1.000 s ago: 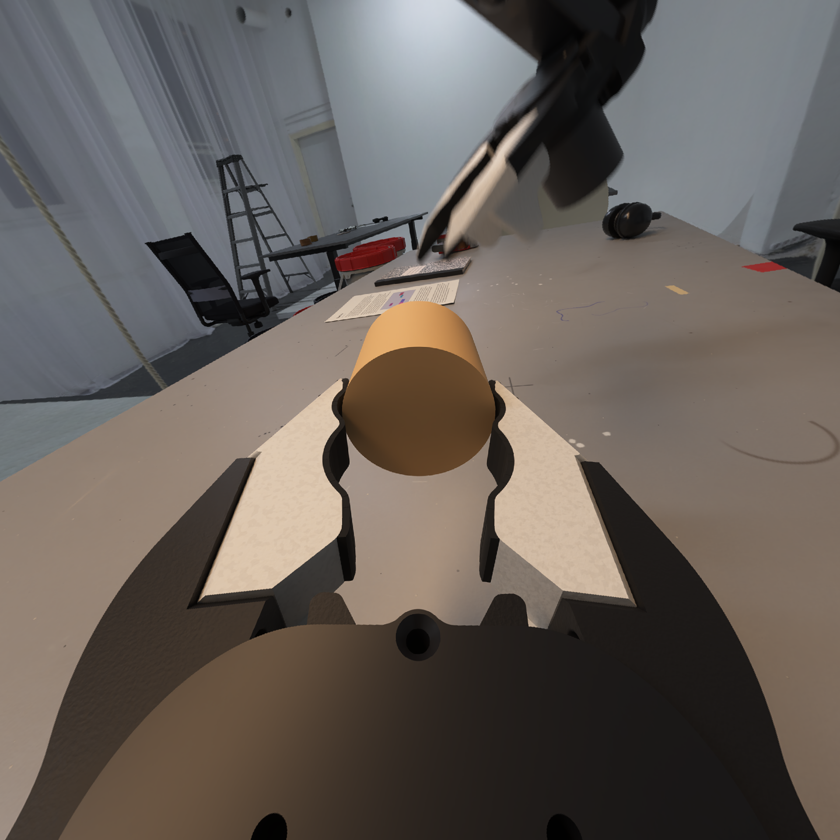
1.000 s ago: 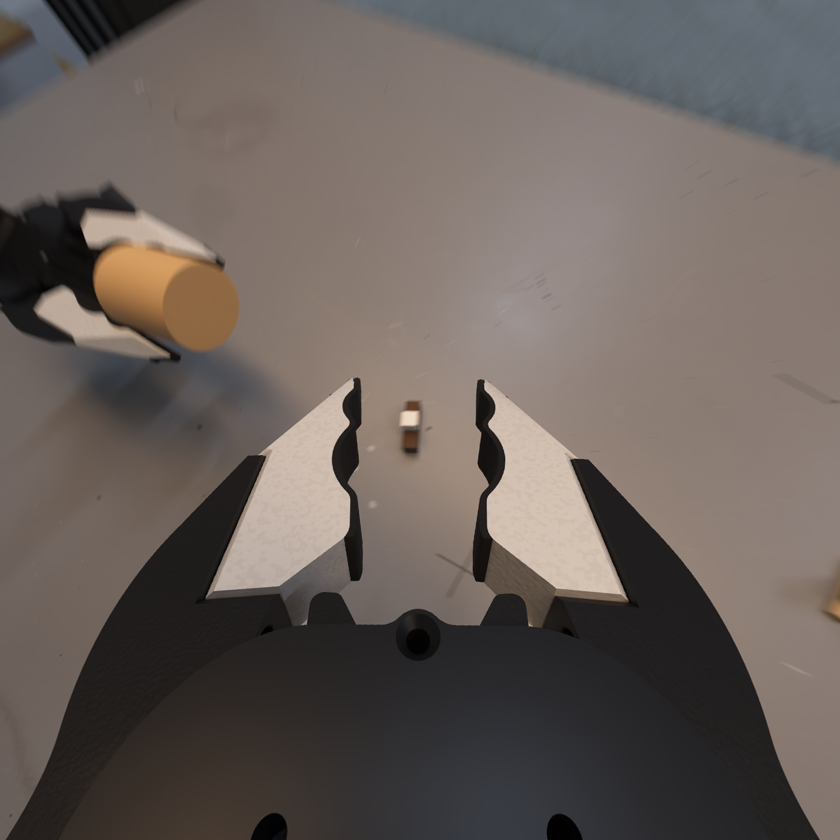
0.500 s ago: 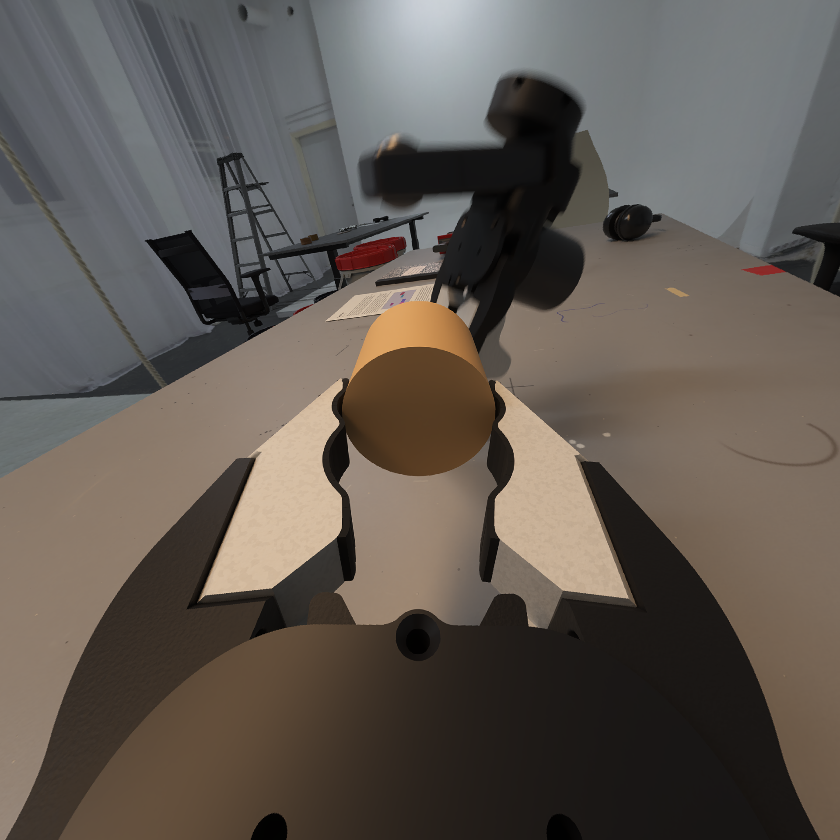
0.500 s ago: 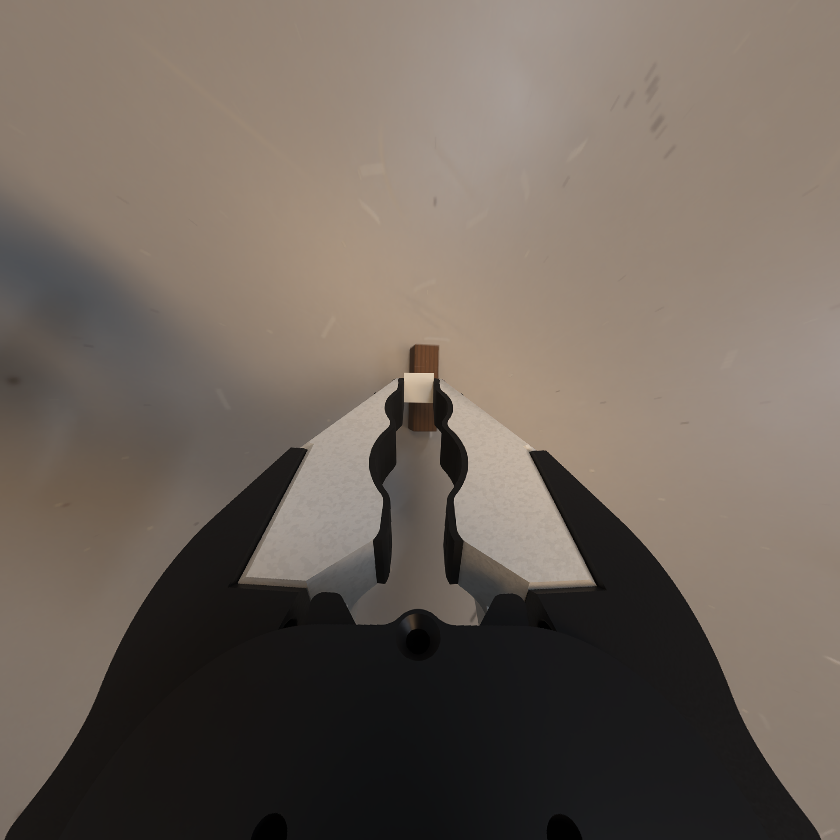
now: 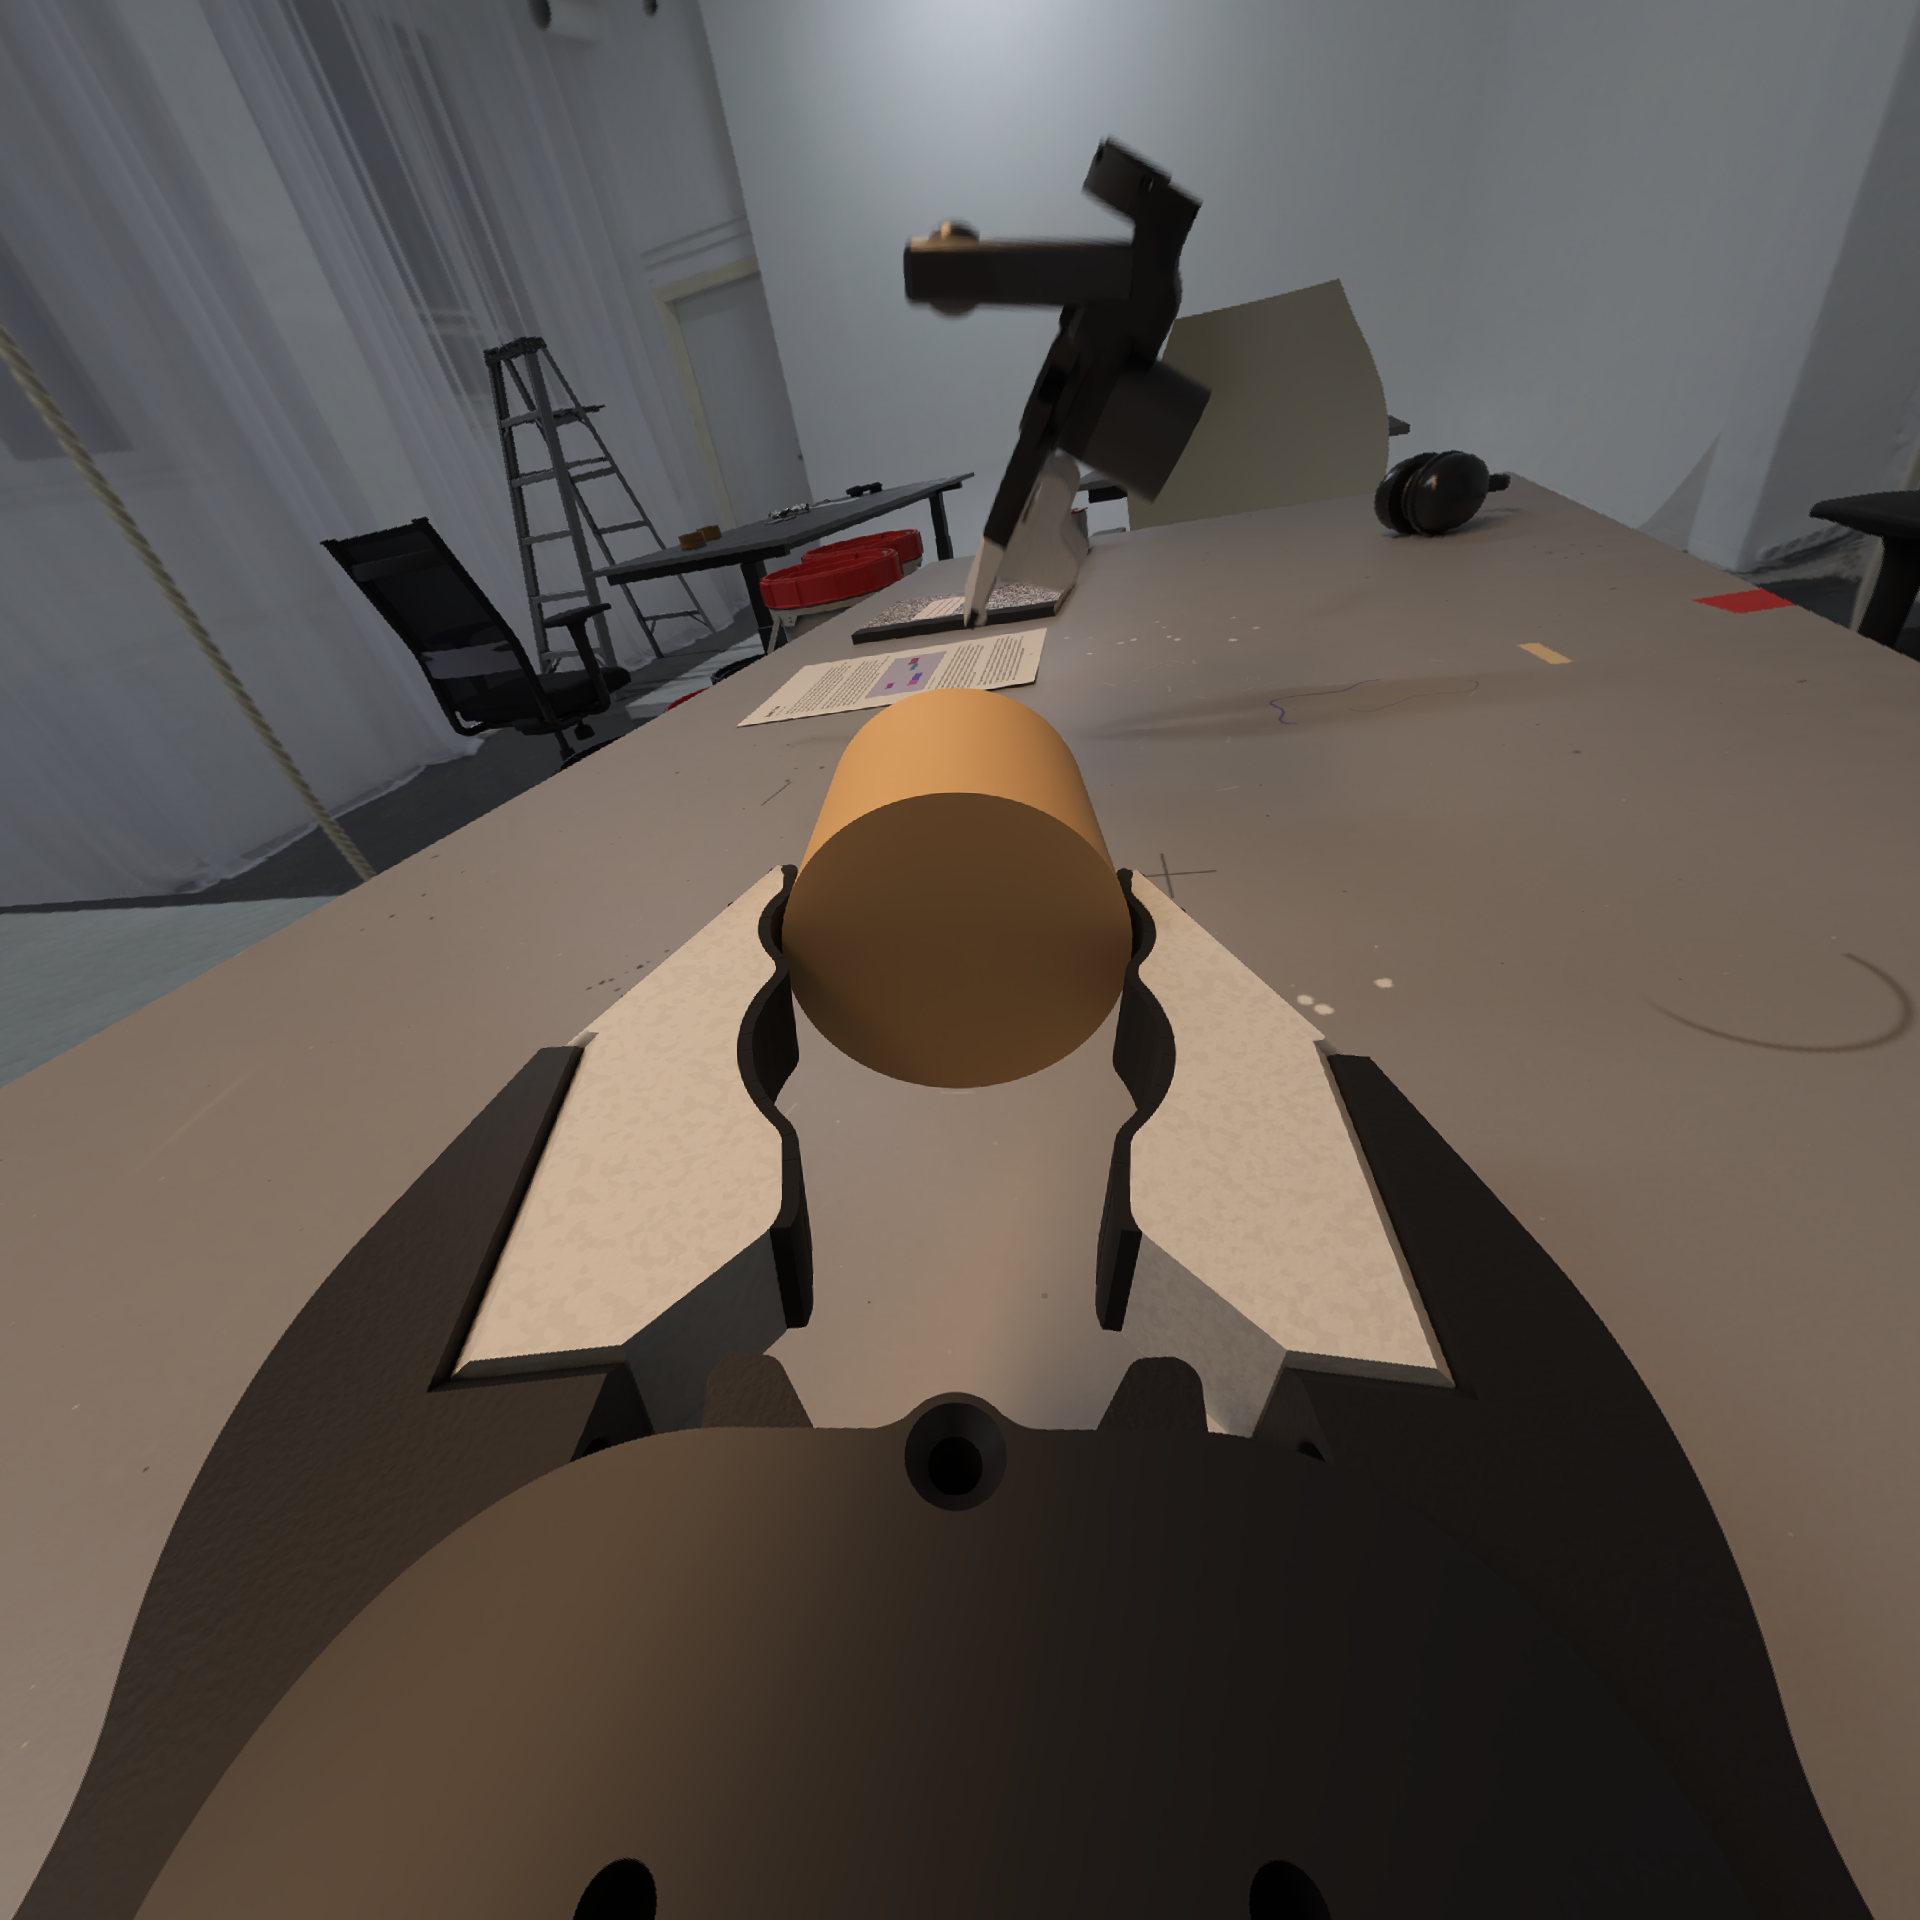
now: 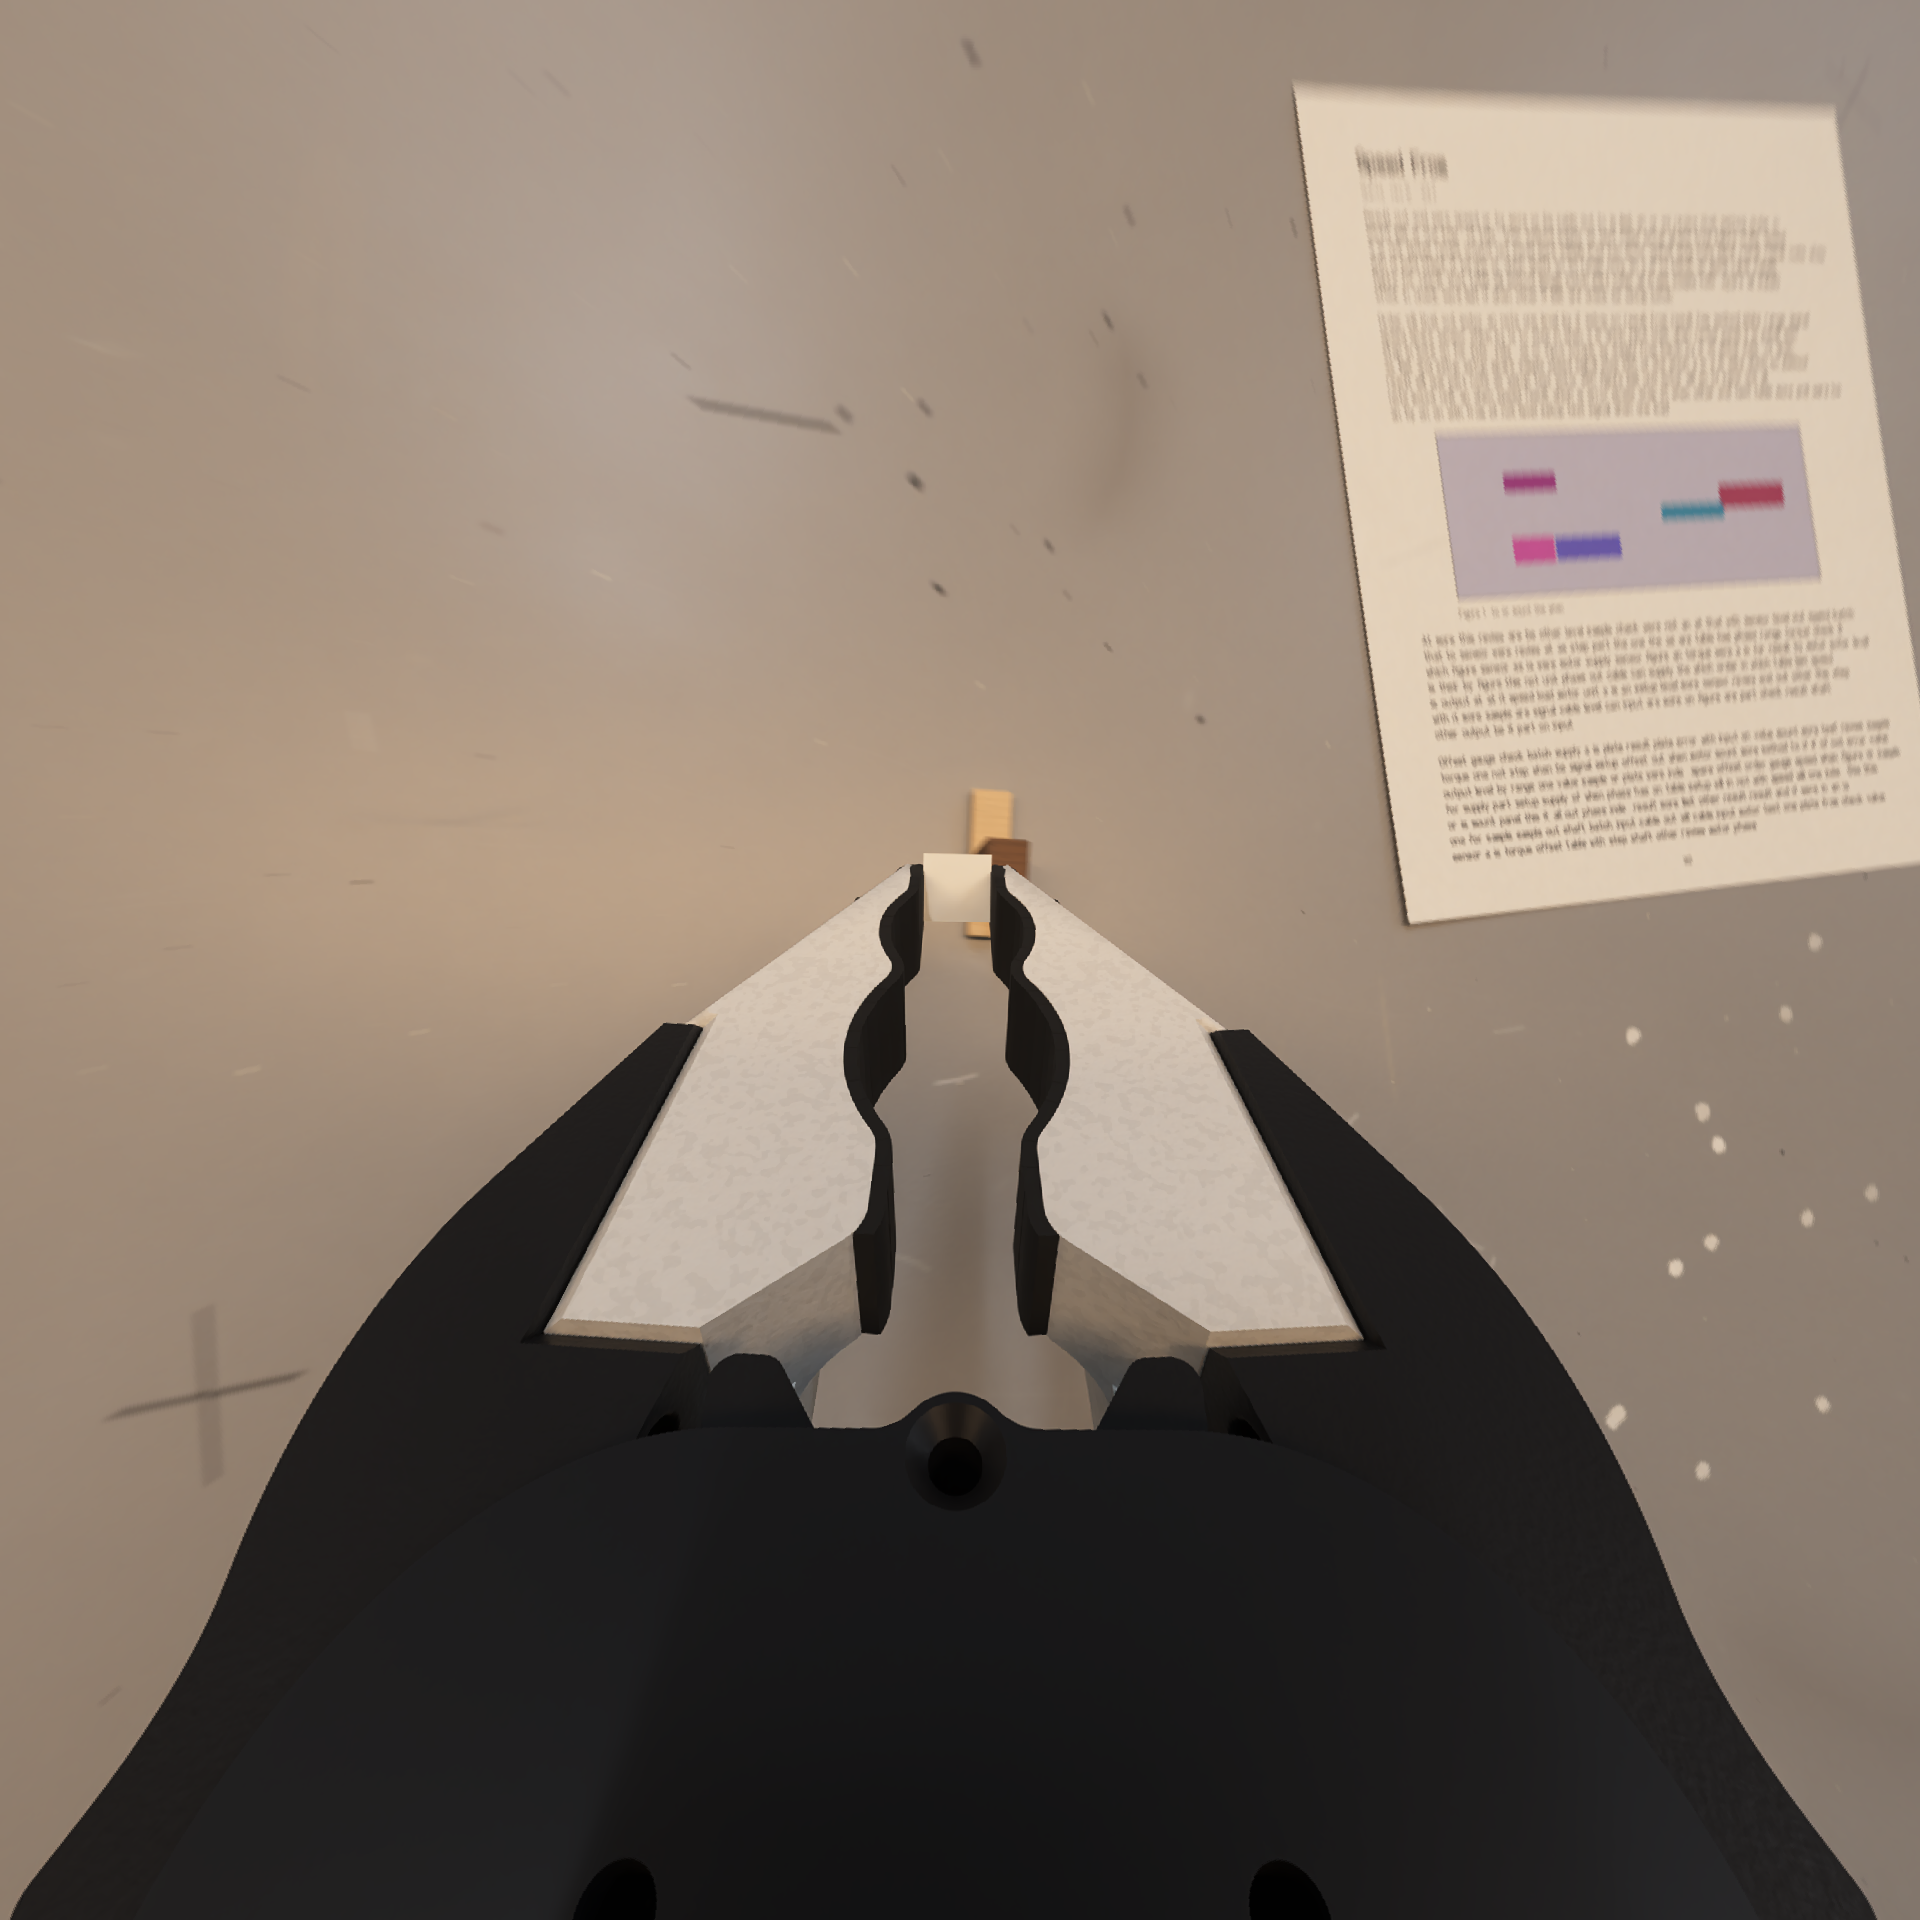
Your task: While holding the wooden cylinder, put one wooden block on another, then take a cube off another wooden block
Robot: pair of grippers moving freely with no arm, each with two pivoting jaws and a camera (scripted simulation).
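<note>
The left tongs (image 5: 954, 935) are clenched on the tan wooden cylinder (image 5: 951, 914), which lies level between their tips above the grey table (image 5: 1455, 935). The right tongs (image 6: 958, 894) pinch a small cream cube (image 6: 957, 888) at their very tips, pointing down at the table. Just beyond and below those tips lie a pale wooden block (image 6: 989, 842) and a dark brown wooden block (image 6: 1010, 854), close together; whether the dark one rests on the pale one cannot be told from here. A printed paper sheet (image 6: 1621, 499) lies well off to the right of the right tongs.

The step in hand looks like carrying the cube away from the blocks. To do it well, keep the pinch firm, since only the tips bear on the cube. Rise straight before moving sideways, so nothing clips the two blocks. Set the cube on bare table well apart from them and open only once it touches down. The left tongs should hold the cylinder level throughout.
</note>
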